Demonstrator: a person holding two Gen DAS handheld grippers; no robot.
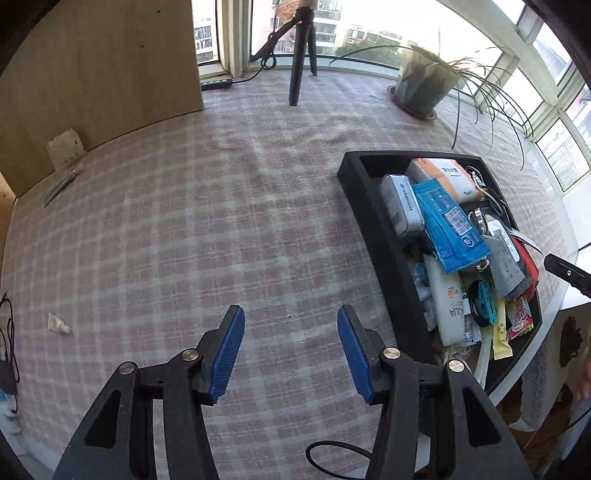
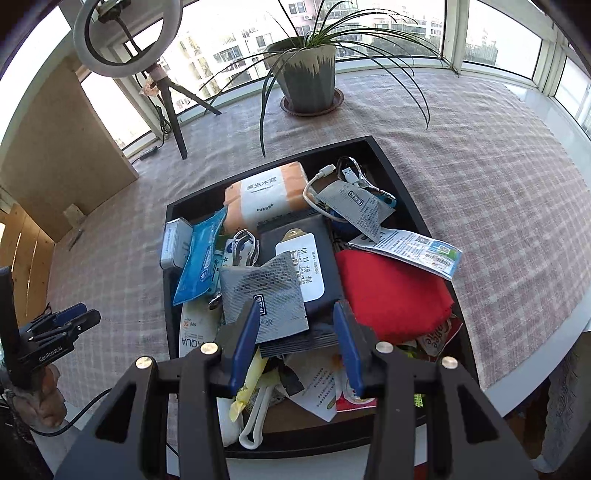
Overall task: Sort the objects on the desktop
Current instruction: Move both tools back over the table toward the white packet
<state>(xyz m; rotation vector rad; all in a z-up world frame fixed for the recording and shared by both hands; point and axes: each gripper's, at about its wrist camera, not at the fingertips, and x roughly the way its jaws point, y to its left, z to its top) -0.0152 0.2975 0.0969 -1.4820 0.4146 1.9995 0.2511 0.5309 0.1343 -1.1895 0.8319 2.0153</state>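
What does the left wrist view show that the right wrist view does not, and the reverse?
Only the left wrist view shows the small white tube lying alone on the checked cloth and the open left gripper over bare cloth. Only the right wrist view shows the ring light, the red cloth in the tray, and the open right gripper above the pile. Both show the black tray, blue packet, tissue pack and potted plant.
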